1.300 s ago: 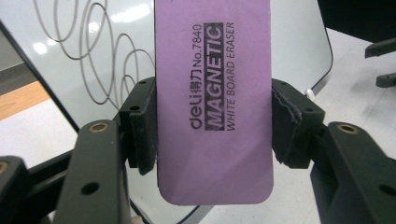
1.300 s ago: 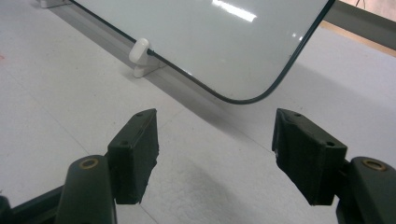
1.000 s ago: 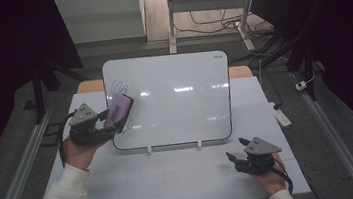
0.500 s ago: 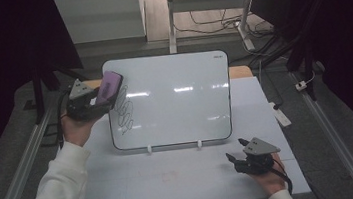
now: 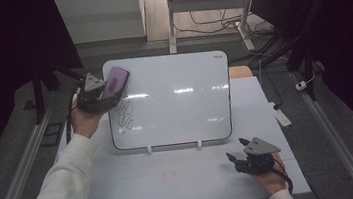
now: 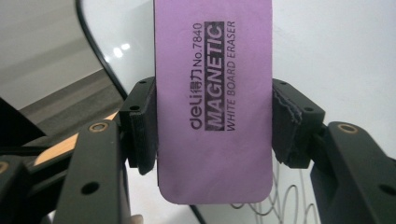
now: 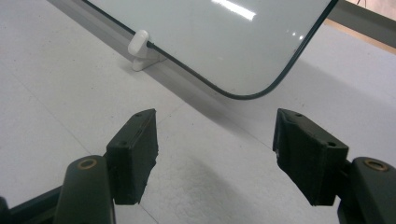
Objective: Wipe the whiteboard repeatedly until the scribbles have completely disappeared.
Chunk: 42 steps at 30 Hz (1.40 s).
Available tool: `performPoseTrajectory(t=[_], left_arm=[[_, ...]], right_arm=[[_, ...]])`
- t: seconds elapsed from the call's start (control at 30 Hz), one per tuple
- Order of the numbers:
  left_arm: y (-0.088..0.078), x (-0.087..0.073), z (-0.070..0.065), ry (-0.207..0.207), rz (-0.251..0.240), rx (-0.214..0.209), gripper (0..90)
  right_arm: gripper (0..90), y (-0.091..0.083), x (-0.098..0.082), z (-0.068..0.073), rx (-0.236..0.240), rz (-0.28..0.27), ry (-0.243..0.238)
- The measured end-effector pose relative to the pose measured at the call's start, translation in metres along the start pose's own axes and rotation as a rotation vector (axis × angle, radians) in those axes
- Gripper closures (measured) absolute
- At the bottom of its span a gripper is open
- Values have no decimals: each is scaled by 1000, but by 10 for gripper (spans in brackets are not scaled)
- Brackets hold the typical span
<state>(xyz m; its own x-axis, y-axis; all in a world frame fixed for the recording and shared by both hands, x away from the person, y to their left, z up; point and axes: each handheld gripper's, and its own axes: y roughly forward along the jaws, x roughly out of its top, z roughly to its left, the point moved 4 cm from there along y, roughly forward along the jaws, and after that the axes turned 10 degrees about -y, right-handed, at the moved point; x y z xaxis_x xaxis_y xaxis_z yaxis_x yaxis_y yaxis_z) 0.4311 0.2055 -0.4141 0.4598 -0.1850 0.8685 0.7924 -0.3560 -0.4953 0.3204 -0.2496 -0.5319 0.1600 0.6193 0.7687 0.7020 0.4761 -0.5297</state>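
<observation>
Your left tongs [image 5: 105, 95] clamp one flat purple foam eraser [image 6: 214, 98], its rounded end over the upper left corner of the whiteboard [image 5: 179, 99], above a dark scribble [image 5: 126, 111]. Your right tongs [image 7: 215, 154] gape empty near the bench's [image 5: 173, 180] front right corner. The pale matte bench carries that one glossy, round-cornered board on two white clips [image 7: 140, 49]; grey floor with cables lies beyond.

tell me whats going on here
A person holds a gripper in each hand at a table. The left gripper is shut on a purple whiteboard eraser, held at the upper left of the whiteboard above a scribble. The right gripper rests open on the table, holding nothing.
</observation>
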Motion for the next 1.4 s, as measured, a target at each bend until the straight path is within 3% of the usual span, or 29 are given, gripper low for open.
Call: performPoseTrajectory(t=[0.2,0.33,0.47,0.57,0.77,1.13,1.27,1.4], left_arm=[[4,-17,-17,41,34,-44,408],[4,-23,-23,67,47,-44,408],[3,-17,-16,59,23,-22,407],[2,-11,-9,26,-6,-9,408],[3,-11,-12,23,3,-13,408],[5,-60,-45,82,93,-106,408],[2,-72,-45,90,117,-110,408],[-1,-66,-34,60,91,-84,408]], right_arm=[[304,0,1,2,2,-1,-6],[303,0,2,2,3,0,-8],[303,0,2,1,-1,-2,-6],[303,-1,1,0,-4,-2,-7],[303,-1,1,-1,-5,-6,-1],[303,-1,2,1,-3,-5,-6],[302,-1,3,1,-3,-8,-6],[302,-1,2,1,-3,-6,-7]])
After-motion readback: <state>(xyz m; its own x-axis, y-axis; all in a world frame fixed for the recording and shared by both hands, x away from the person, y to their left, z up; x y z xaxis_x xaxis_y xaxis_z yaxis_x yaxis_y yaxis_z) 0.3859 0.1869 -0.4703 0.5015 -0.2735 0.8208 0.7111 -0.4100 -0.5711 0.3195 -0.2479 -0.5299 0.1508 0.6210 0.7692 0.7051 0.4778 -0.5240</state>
